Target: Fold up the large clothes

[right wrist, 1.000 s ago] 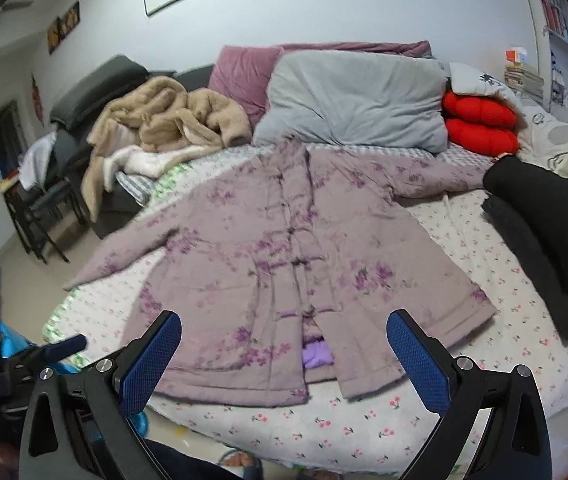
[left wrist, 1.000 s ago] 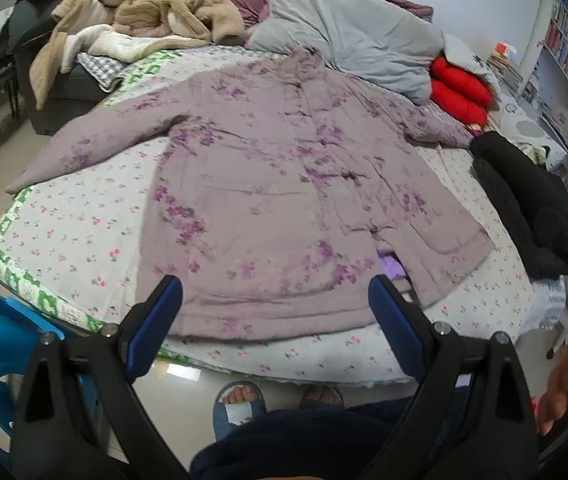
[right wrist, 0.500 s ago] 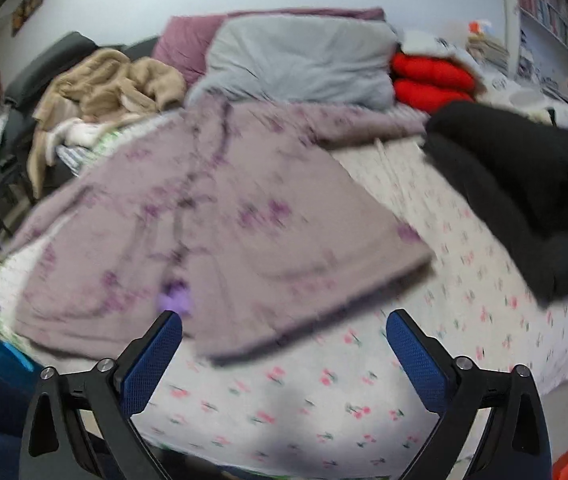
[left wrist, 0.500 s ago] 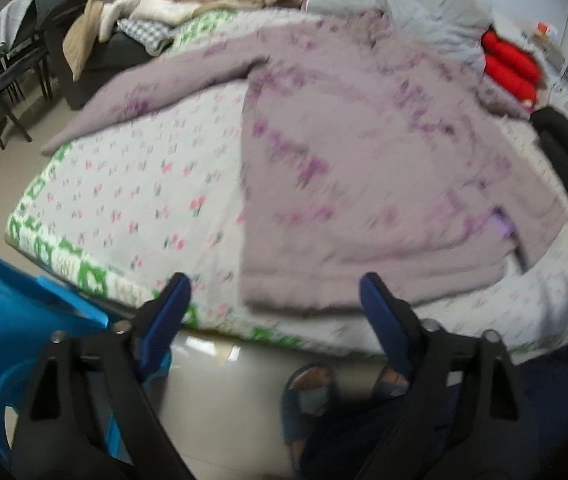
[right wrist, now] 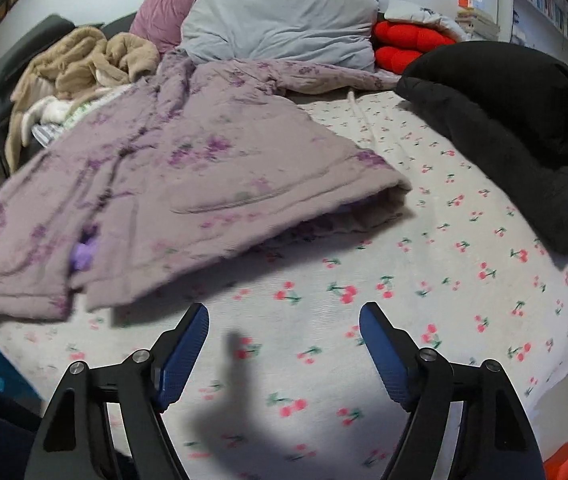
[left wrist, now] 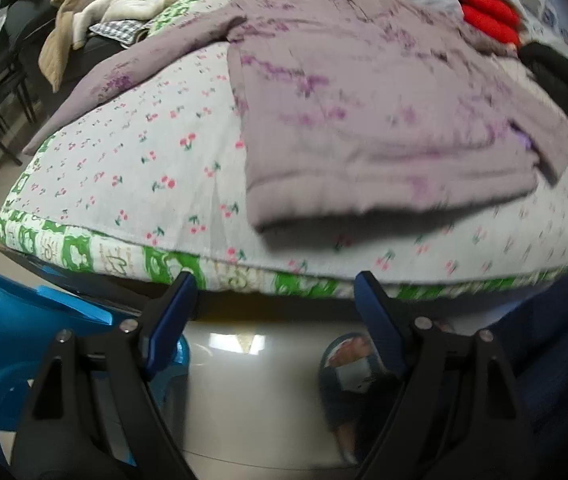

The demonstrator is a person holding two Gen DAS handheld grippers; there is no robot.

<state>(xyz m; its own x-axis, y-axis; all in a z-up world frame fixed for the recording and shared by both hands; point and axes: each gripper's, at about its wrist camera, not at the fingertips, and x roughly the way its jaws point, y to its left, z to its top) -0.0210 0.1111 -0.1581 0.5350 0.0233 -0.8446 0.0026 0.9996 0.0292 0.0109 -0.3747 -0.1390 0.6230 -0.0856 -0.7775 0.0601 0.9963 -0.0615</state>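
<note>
1. Your work surface is a bed under a white cherry-print sheet [right wrist: 424, 280] with a green-patterned border [left wrist: 156, 260].
2. A lilac floral quilted coat [right wrist: 188, 168] lies spread flat across it, one sleeve [left wrist: 124, 76] reaching the left edge.
3. A black padded garment [right wrist: 516, 120] sits on the right side.
4. Grey [right wrist: 284, 28] and red [right wrist: 408, 44] cushions line the head end.
5. Tan fleece clothing [right wrist: 84, 64] is heaped at the far left.

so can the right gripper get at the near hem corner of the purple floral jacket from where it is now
Probably yes. The right gripper is open over bare cherry-print bedsheet, and nothing lies between it and the purple floral jacket's hem corner ahead.
</note>
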